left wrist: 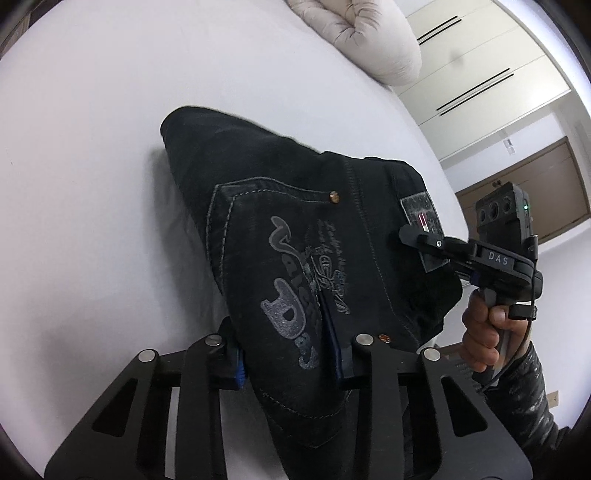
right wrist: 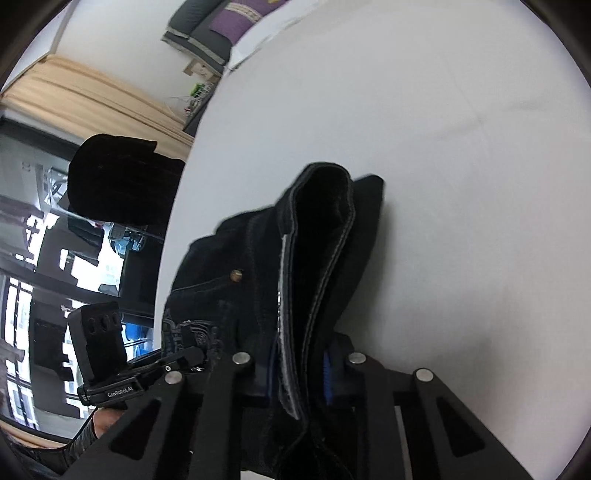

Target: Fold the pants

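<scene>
Both claws grip the black pants [left wrist: 295, 229]: right claw [left wrist: 410, 236], marked "DAS", by the waistband patch [left wrist: 423, 218]; left claw [left wrist: 291, 354] on the printed pocket.

White bed [left wrist: 92, 147] (wardrobe [left wrist: 480, 62] behind)

I count one pair of pants [left wrist: 295, 236], dark, lying on the one bed [left wrist: 92, 147]. I see two grippers, the left gripper [left wrist: 291, 354] and the right gripper [right wrist: 299, 369]. One rolled duvet [left wrist: 362, 33] lies at the far edge of the bed. On the pants I count two copper rivets.
</scene>
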`<state>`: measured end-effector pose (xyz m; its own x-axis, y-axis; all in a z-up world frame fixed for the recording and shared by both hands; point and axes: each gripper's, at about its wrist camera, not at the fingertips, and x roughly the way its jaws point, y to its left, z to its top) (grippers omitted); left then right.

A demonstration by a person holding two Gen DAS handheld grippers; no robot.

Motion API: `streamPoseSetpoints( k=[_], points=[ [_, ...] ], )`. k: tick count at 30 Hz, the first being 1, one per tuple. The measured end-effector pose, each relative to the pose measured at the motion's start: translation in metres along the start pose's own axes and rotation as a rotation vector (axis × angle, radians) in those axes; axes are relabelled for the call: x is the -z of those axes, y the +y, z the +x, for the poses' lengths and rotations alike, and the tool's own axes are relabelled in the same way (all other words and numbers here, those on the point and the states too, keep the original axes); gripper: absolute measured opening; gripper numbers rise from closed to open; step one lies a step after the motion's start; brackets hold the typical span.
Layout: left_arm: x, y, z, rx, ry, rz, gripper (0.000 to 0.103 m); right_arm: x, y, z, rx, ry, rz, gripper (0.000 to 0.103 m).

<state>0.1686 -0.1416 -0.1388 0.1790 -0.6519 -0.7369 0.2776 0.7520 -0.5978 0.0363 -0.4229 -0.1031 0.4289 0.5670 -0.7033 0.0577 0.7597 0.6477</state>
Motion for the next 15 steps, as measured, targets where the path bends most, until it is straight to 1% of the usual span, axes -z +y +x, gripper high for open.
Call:
streamPoseSetpoints(
  k=[2, 4, 7, 10, 12, 15],
  points=[
    [-0.006, 0.001, -0.014, -0.01, -0.027, 0.012, 0.03, -0.008, 0.014, 0.0, -0.019, -0.01, -0.015, 0.02],
    [-0.006, 0.001, -0.019, -0.02, -0.05, 0.021, 0.03, -0.018, 0.027, 0.005, -0.035, -0.015, -0.031, 0.02],
    [-0.007, 0.006, -0.024, -0.048, -0.084, 0.025, 0.03, -0.038, 0.048, 0.023, -0.06, -0.016, -0.05, 0.02],
    [-0.014, 0.011, -0.025, -0.099, -0.115, 0.042, 0.03, -0.062, 0.069, 0.051, -0.086, -0.01, -0.064, 0.02],
    [-0.016, 0.015, -0.02, -0.115, -0.129, 0.04, 0.03, -0.077, 0.081, 0.071, -0.107, -0.008, -0.061, 0.02],
    [-0.039, 0.046, -0.028, -0.118, -0.154, 0.026, 0.03, -0.099, 0.089, 0.105, -0.13, 0.01, -0.039, 0.02]
  ],
)
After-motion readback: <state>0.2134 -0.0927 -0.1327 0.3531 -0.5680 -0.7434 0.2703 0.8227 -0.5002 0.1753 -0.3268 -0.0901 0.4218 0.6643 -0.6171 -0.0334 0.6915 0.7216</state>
